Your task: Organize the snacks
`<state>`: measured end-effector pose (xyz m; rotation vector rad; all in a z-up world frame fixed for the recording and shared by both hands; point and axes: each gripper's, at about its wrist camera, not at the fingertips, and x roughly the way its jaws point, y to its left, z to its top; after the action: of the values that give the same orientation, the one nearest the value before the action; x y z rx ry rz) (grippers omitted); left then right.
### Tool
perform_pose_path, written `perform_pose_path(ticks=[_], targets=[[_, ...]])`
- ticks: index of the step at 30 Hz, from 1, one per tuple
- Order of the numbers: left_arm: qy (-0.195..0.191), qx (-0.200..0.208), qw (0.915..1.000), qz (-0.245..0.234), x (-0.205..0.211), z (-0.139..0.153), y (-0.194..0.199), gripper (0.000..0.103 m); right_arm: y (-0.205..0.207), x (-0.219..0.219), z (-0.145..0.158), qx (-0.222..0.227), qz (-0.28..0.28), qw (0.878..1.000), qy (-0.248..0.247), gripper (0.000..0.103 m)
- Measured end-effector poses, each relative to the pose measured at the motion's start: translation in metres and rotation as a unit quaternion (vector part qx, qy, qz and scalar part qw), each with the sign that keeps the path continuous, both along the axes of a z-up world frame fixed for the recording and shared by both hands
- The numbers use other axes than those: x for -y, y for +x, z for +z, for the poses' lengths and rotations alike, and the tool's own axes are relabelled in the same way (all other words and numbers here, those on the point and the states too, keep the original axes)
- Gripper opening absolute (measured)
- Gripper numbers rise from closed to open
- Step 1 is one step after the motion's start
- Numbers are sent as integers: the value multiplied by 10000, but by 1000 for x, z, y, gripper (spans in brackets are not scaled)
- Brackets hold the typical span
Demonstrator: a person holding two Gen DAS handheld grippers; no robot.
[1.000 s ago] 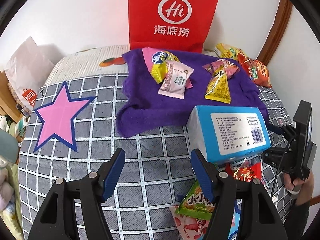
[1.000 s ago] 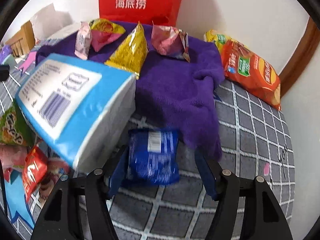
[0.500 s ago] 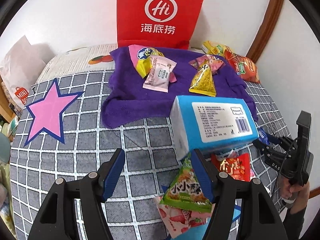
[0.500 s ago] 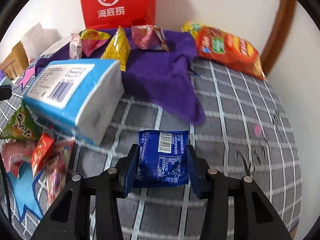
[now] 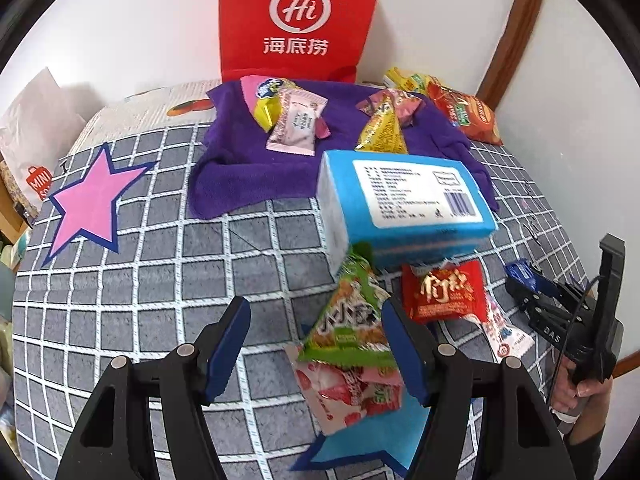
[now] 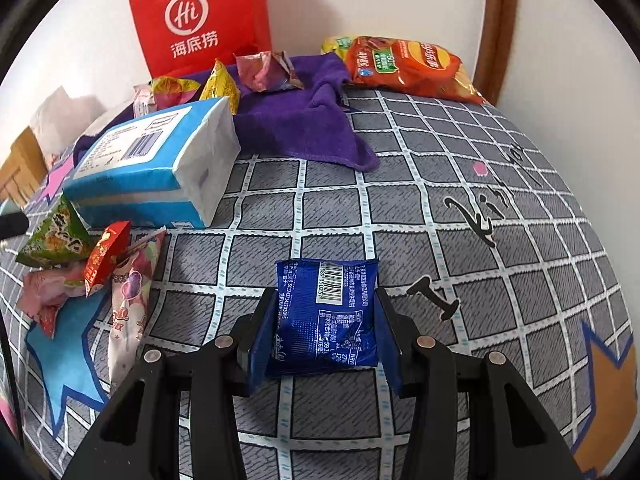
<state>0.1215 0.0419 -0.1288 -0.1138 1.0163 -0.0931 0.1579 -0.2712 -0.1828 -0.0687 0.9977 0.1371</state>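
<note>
My right gripper (image 6: 324, 328) is shut on a blue snack packet (image 6: 326, 316) and holds it above the grey checked cover; it also shows at the right edge of the left wrist view (image 5: 520, 276). My left gripper (image 5: 316, 340) is open and empty above a pile of snacks: a green packet (image 5: 352, 320), a red packet (image 5: 440, 292) and a strawberry packet (image 5: 352, 388). A blue tissue pack (image 5: 404, 204) lies beyond them. Several snacks lie on a purple towel (image 5: 248, 168).
A red paper bag (image 5: 298, 20) stands against the wall behind the towel. An orange chip bag (image 6: 408, 68) lies at the far right by a wooden door frame. A pink star (image 5: 88, 204) and a blue star (image 6: 64, 356) are printed on the cover.
My right gripper closed on the blue packet and pulled it back away from the tissue pack. My left gripper drew back, bringing the snack pile into view.
</note>
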Motion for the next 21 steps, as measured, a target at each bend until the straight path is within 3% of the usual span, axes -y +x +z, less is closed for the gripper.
perform_pose_path(ticks=[7,12,21], targets=[[-37,-26,9997,-222,11,-7,-2,66,-8,-1,-2,233,-46,9997,-17,47],[-346,-67,9988,-345,14,-15,6,66,-8,-2,-2,239,-54,9997,-54,48],[-181,-267,9987,-394,26,-39,22,64,-6,-3,-3,232,-21,9997,-16,50]])
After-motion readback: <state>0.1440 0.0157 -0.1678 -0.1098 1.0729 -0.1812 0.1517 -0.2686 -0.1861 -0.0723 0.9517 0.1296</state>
